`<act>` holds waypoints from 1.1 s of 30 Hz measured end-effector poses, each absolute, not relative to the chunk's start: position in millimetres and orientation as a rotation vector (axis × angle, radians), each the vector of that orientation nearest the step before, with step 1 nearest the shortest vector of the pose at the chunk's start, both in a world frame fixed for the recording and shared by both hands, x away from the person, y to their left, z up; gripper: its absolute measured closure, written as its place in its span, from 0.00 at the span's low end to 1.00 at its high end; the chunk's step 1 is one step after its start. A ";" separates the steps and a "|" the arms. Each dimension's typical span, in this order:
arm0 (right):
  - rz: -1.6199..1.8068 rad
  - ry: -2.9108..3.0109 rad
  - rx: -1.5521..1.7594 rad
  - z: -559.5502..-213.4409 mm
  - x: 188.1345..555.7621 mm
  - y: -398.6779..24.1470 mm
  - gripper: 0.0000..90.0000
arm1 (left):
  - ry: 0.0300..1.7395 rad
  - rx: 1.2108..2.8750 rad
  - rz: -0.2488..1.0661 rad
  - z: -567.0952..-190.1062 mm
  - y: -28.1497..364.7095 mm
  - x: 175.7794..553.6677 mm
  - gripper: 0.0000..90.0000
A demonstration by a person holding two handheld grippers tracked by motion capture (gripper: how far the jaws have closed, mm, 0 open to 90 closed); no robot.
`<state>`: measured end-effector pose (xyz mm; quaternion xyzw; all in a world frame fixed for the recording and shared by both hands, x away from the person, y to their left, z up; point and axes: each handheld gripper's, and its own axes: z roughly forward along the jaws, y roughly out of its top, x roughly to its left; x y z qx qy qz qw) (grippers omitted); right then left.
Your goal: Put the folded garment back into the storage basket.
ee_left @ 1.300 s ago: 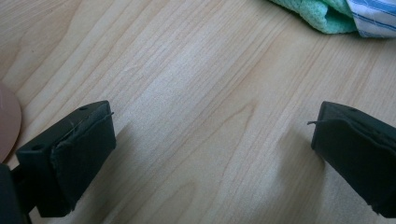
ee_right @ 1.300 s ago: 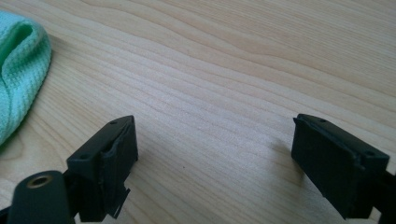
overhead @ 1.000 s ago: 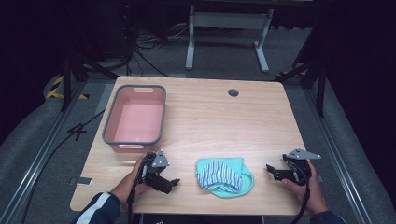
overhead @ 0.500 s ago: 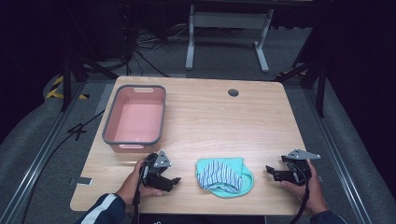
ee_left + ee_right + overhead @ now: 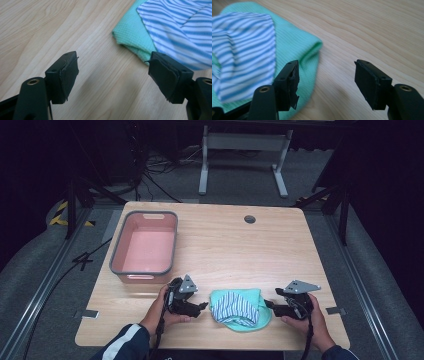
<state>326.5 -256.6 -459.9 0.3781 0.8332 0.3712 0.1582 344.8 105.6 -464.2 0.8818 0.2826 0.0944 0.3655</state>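
A folded green cloth [image 5: 250, 322] lies near the table's front edge with a blue-and-white striped cloth [image 5: 235, 304] on top of it. My left gripper [image 5: 202, 306] sits just left of the pile, pointing at it. In the left gripper view its jaws [image 5: 113, 75] are open over bare wood, with the green cloth [image 5: 130, 37] and striped cloth [image 5: 180, 30] ahead on the right. My right gripper [image 5: 267, 304] points at the pile from the right. Its jaws [image 5: 327, 82] are open, one over the green cloth's [image 5: 294, 47] edge. Both pairs of jaws have just been closing, with nothing between them.
A pink bin with a grey rim [image 5: 116, 254] stands empty at the table's left, behind my left hand. A round cable hole [image 5: 250, 219] is near the far edge. Bare wood lies between the pile and the far edge.
Both grippers have moved inward toward the cloth pile, the left one rightward and the right one leftward. The cloths have not moved.
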 end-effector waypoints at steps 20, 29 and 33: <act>0.983 2.470 1.075 -475.1 330.2 -225.8 0.40 | 0.725 2.299 0.215 -479.9 75.6 354.8 0.19; 0.972 2.496 1.072 -472.5 328.1 -222.6 0.55 | 0.720 2.303 0.220 -479.7 73.2 353.2 0.20; 0.970 2.509 1.070 -471.0 326.1 -220.4 0.64 | 0.691 2.311 0.198 -476.5 69.7 350.4 0.37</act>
